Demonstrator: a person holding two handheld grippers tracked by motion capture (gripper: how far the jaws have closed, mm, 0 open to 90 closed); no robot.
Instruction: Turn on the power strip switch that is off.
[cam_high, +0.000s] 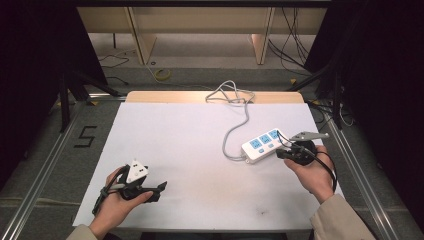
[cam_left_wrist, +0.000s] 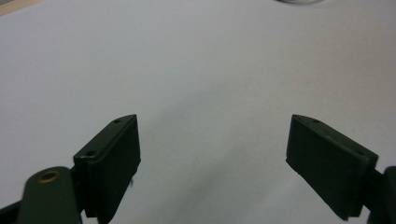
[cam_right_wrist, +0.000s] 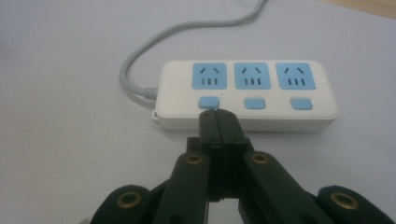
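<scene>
A white power strip (cam_high: 262, 145) with three blue sockets and three blue switch buttons lies at the table's right, with its grey cable (cam_high: 232, 130) running to the far edge. My right gripper (cam_high: 279, 153) is shut and empty, and it points at the strip's near side. In the right gripper view its closed tips (cam_right_wrist: 218, 114) sit just below the leftmost button (cam_right_wrist: 208, 102) of the power strip (cam_right_wrist: 247, 95); I cannot tell if they touch. My left gripper (cam_high: 159, 192) rests at the front left. Its jaws (cam_left_wrist: 212, 158) stand wide open over bare white surface.
A white sheet (cam_high: 185, 150) covers the table, with a wooden strip (cam_high: 165, 96) along its far edge. The cable's loose loops (cam_high: 230, 92) lie there. Metal rails run along both table sides. A "5" mark (cam_high: 85, 136) is on the floor to the left.
</scene>
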